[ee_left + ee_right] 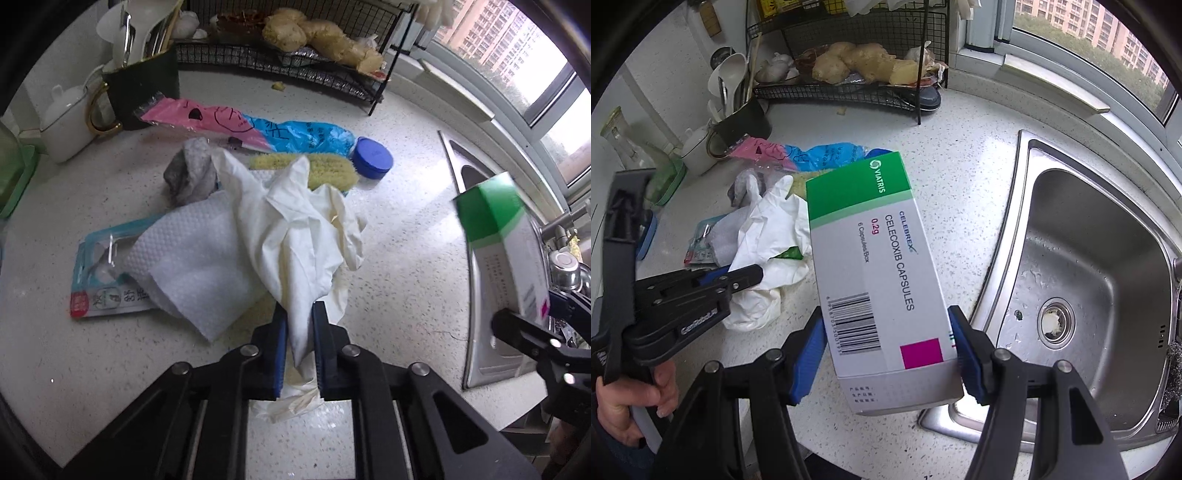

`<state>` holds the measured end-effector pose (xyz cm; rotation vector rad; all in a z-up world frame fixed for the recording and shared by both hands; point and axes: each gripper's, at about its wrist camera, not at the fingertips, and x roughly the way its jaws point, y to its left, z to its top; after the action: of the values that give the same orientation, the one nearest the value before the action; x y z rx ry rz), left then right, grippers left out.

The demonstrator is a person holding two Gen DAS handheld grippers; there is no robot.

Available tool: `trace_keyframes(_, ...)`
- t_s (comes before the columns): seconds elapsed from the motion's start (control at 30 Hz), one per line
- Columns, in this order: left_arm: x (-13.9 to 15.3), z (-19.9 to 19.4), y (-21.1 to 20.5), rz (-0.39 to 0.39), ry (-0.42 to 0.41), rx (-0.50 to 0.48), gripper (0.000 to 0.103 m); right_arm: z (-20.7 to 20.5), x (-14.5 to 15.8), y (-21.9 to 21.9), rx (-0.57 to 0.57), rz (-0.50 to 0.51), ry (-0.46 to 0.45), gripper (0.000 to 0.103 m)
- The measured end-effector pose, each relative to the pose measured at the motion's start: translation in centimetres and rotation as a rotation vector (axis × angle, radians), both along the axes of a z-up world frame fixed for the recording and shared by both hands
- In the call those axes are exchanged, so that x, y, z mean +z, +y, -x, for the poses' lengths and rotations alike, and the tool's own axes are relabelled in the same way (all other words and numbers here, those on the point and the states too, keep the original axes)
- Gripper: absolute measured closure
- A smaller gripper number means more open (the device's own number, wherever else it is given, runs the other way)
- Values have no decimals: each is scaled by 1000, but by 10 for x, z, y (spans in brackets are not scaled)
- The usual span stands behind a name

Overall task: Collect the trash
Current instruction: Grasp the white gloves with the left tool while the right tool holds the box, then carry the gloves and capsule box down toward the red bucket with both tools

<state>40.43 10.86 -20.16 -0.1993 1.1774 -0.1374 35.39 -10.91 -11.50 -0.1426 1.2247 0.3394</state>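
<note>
My left gripper (300, 314) is shut on a crumpled white disposable glove (295, 236), lifted a little over the speckled counter (399, 258); the glove also shows in the right wrist view (768, 229). My right gripper (886, 332) is shut on a green and white Celebrex medicine box (875, 258), held beside the sink; the box shows at the right of the left wrist view (506, 240). Under the glove lie a white paper towel (192, 266), a blue blister package (96, 291), a grey rag (192, 173), and a pink and blue plastic bag (251, 129).
A yellow scrub brush (325, 171) and a blue lid (371, 157) lie behind the pile. A black wire rack (857, 92) holds ginger at the back. A dark utensil mug (140, 96) and a white pot (66, 125) stand back left. The steel sink (1089, 266) lies right.
</note>
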Motion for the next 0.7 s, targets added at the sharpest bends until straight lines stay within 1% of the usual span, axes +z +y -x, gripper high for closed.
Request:
trace_keyframes(0.13,25,26,-8,10,-52,-19,93,12,6,0,14,-14,-11,43)
trace_keyframes(0.17,31,33,-10,8,-67,-20,95,16,8,0,17,-21,-13,45)
trace_keyframes(0.23,43,47,-17,-18,-107,-24,95,22,11,-3,22,-36,-26,47)
trace_keyframes(0.3,46,55,-24,-36,-109,-16,97,30,13,-3,34,-22,-63,50)
trace_keyframes(0.33,46,57,-25,-29,-104,-9,97,34,12,-3,55,-12,-77,51)
trace_keyframes(0.37,47,61,-25,-20,-98,3,97,37,9,-3,78,-25,-86,53)
trace_keyframes(0.4,49,65,-25,-19,-98,12,97,39,6,-6,87,-45,-71,55)
trace_keyframes(0.47,57,80,-24,-26,-116,27,97,42,5,-10,90,-74,-43,55)
trace_keyframes(0.53,65,95,-28,-28,-129,32,97,49,11,-16,87,-94,-63,55)
trace_keyframes(0.7,74,117,-44,-27,-147,44,97,71,32,-28,102,-132,-105,55)
